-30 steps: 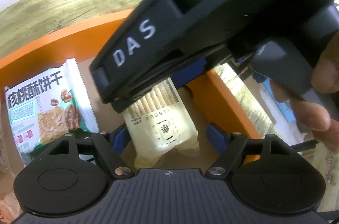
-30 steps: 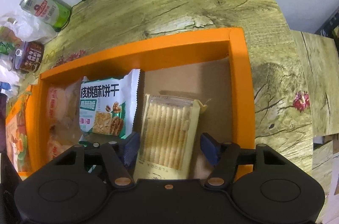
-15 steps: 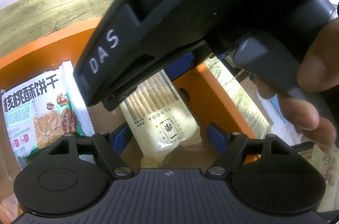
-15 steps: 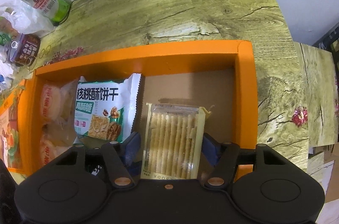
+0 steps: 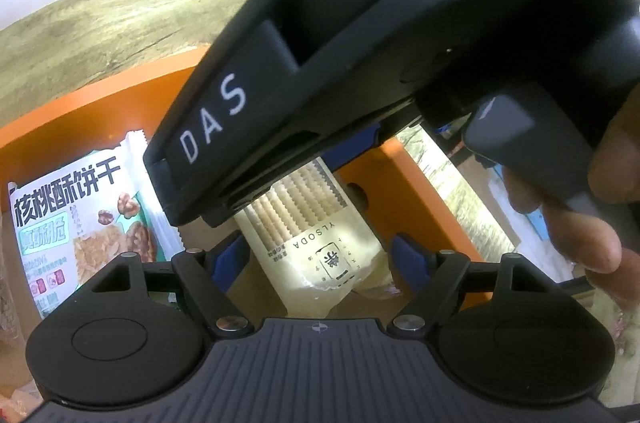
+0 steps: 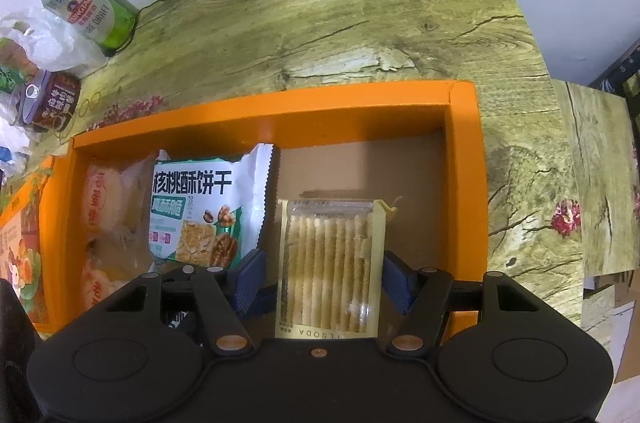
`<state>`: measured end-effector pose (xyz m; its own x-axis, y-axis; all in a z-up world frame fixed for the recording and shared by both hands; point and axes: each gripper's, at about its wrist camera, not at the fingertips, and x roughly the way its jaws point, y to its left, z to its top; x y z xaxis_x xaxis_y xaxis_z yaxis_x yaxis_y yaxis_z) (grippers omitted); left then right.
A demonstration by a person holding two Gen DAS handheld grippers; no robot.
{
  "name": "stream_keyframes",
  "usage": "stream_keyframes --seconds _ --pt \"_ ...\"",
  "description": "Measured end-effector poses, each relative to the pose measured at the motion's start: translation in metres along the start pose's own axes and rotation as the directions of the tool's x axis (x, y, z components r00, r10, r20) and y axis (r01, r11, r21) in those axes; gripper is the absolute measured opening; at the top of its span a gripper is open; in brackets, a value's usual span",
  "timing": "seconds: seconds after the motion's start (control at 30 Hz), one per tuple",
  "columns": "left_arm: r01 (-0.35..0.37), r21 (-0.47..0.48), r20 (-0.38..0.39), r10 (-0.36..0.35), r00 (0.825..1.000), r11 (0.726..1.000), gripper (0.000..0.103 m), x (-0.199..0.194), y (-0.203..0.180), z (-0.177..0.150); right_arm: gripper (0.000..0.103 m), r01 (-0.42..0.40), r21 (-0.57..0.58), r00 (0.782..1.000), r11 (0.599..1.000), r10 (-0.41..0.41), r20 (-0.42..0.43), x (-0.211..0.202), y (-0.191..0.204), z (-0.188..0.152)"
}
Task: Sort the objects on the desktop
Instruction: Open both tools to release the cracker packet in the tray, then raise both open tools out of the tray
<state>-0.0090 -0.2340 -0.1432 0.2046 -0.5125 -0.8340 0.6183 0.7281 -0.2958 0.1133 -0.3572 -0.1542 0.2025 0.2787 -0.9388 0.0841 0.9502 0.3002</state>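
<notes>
cracker pack (image 6: pixel 330 263) in tray (image 6: pixel 264 111), right of biscuit packet (image 6: pixel 196 215)

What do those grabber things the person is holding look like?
Both are black plastic. The left gripper has a ribbed grey top, two round discs, silver rivets and blue finger pads. The right gripper has the same discs and blue pads, with copper-coloured rivets. Seen from the left camera, its side reads "DAS" in white.

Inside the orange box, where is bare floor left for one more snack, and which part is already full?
Bare cardboard lies between the cracker pack and the orange box's right wall, and behind that pack up to the back wall. The left side is crowded: the walnut biscuit bag and clear-wrapped pastries fill it.
</notes>
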Motion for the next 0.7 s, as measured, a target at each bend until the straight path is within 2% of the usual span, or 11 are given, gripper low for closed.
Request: stream_keyframes --seconds 0.23,0.43,0.53,0.63,0.7 --pt "-0.012 -0.002 -0.001 0.012 1.0 1.0 0.079 -0.008 -0.003 -0.007 0.061 0.0 -0.012 1.0 1.0 0.0 0.031 -0.008 -0.002 0.0" --pt "-0.012 0.012 -0.001 0.012 1.0 1.0 0.079 -0.033 -0.003 -0.018 0.061 -0.033 -0.014 0.995 0.999 0.034 0.091 -0.029 -0.005 0.001" --pt "0.002 0.015 0.02 -0.003 1.0 1.0 0.079 -0.038 0.028 0.002 0.061 -0.064 -0.013 0.989 0.998 0.065 0.133 -0.042 -0.007 0.001" --pt "0.012 0.015 0.046 -0.013 0.999 1.0 0.079 -0.035 0.057 0.028 0.065 -0.085 -0.021 0.979 0.996 0.087 0.182 -0.056 -0.007 0.0" --pt "0.011 0.006 0.062 -0.011 0.998 1.0 0.079 -0.031 0.083 0.031 0.065 -0.091 -0.024 0.972 0.996 0.095 0.214 -0.066 -0.008 -0.001"
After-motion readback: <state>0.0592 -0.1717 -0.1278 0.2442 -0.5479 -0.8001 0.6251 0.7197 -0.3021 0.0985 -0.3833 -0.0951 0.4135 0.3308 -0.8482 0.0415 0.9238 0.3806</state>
